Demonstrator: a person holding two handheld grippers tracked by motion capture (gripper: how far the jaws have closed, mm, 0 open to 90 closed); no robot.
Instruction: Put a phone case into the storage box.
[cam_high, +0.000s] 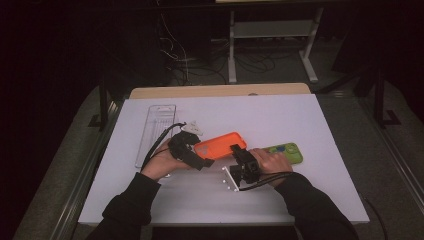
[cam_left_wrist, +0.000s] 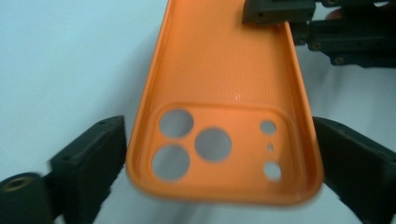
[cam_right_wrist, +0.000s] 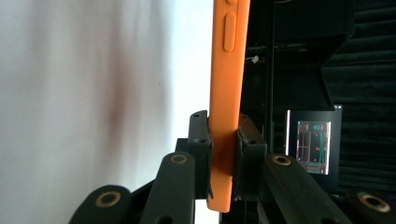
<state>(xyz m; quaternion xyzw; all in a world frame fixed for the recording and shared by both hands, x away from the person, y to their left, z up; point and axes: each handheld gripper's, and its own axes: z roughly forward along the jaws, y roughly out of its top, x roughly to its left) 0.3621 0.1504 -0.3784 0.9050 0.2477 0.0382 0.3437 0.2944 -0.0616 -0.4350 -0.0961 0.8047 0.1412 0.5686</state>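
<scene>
Right gripper (cam_high: 236, 150): we see its jaws clamped on the near end of the orange phone case (cam_high: 220, 144), hand low on the white table (cam_high: 300, 200).
Left gripper (cam_high: 197, 159): jaws apart either side of the case's camera end; whether they touch it we cannot tell.
Orange phone case: empty, held just above the table between both grippers.
Green phone (cam_high: 287, 151): just right of the case.
Clear tray (cam_high: 156, 131): left of the case; contents unclear.
</scene>
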